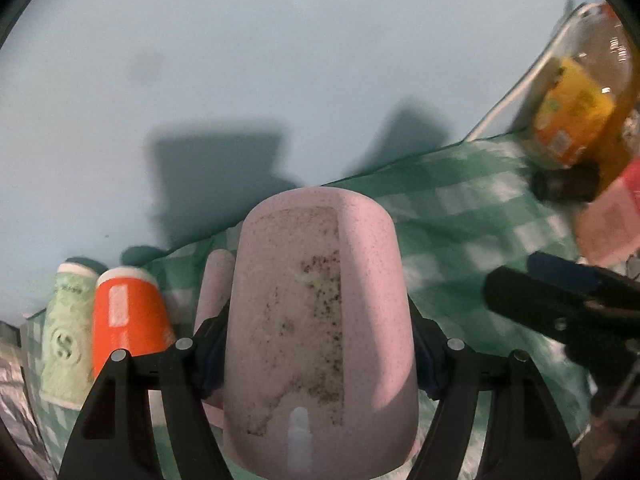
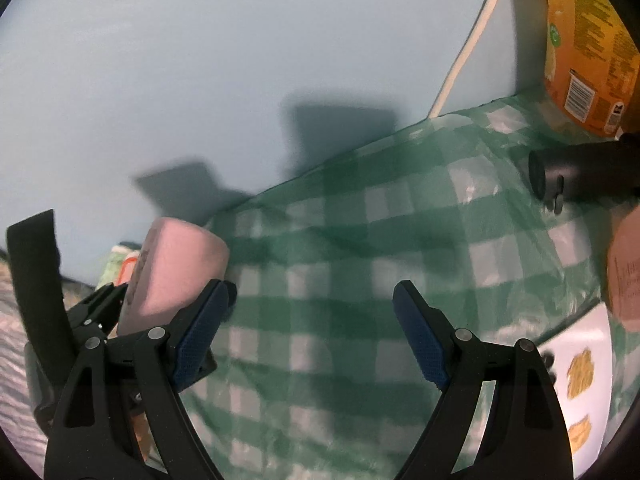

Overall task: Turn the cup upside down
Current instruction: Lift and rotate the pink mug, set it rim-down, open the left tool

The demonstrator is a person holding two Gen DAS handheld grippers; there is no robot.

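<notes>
My left gripper (image 1: pixel 316 344) is shut on a pink speckled cup (image 1: pixel 320 320) with a worn label patch. The cup's closed base points away from the camera, toward the wall, and it is held above the green checked cloth (image 1: pixel 460 220). The same cup (image 2: pixel 176 272) shows at the left of the right wrist view, held by the left gripper. My right gripper (image 2: pixel 312 320) is open and empty over the checked cloth (image 2: pixel 340 240); it also shows at the right of the left wrist view (image 1: pixel 560 300).
An orange cup (image 1: pixel 124 316) and a pale green cup (image 1: pixel 68 328) stand upside down at the left. A large orange-labelled bottle (image 2: pixel 588 40), a black cylinder (image 2: pixel 580 176), a pink container (image 2: pixel 624 264) and a white packet (image 2: pixel 580 380) lie at the right. A pale blue wall stands behind.
</notes>
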